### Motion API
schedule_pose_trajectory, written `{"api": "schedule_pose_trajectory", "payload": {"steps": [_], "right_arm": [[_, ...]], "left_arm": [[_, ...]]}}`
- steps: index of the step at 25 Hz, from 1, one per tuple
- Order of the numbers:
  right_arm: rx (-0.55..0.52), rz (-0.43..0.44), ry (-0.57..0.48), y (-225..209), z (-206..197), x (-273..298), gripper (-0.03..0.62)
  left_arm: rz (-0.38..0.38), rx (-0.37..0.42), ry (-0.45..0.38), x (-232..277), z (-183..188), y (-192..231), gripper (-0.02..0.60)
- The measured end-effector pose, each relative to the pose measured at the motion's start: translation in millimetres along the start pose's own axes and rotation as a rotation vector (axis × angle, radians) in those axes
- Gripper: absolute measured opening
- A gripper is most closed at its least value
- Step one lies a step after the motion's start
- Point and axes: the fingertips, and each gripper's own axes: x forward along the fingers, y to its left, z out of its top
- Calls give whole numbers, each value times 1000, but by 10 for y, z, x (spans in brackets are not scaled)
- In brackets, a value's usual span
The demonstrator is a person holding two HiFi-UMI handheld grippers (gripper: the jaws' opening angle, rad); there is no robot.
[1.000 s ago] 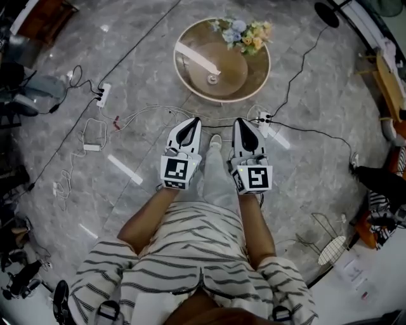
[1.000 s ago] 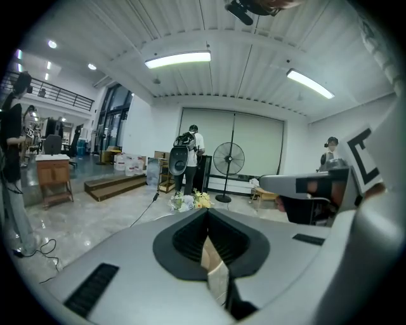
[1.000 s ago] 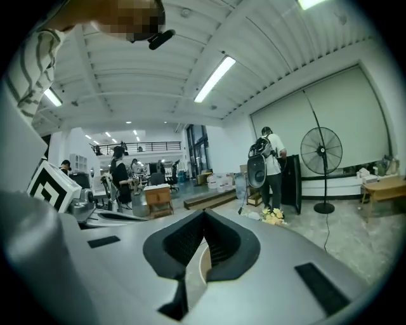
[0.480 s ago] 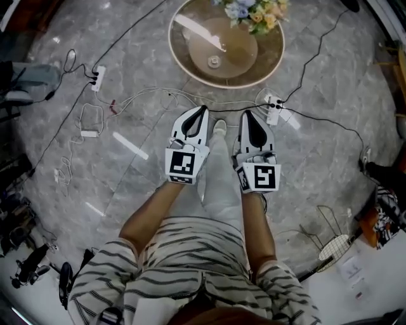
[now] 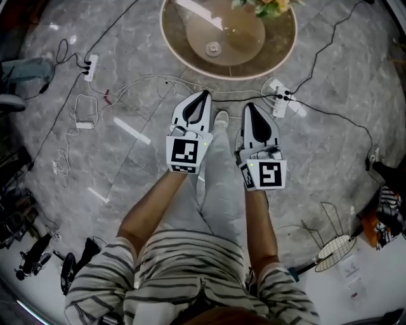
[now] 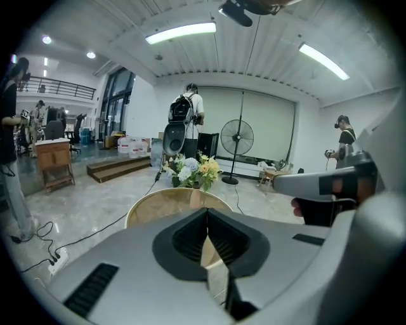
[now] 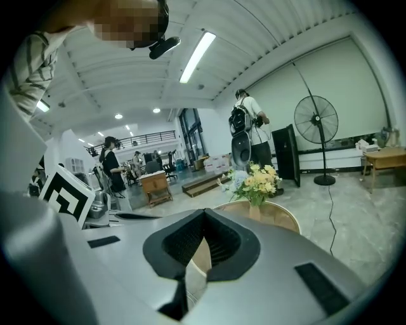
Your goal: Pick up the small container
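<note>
The small container is a little round pale thing on the round tan table, beside a bunch of flowers. Both grippers are held side by side over the floor, short of the table and pointing at it. My left gripper is shut with nothing between its jaws, and so is my right gripper. In the left gripper view the table and flowers lie ahead past the shut gripper. The right gripper view shows the flowers too. The container is hidden in both gripper views.
Cables and power strips lie on the grey marble floor between me and the table. A wire fan guard lies at the lower right. A standing fan, a speaker and several people are farther back in the hall.
The table has grown larger and slid toward the top edge of the head view as I moved nearer. Both grippers stayed shut and side by side, higher in the frame.
</note>
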Motion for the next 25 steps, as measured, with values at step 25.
{"api": "schedule_pose_trajectory", "payload": {"steps": [25], "right_arm": [[65, 22, 80, -685, -879, 964, 8]], "left_arm": [[75, -52, 114, 1417, -1045, 489, 88]]}}
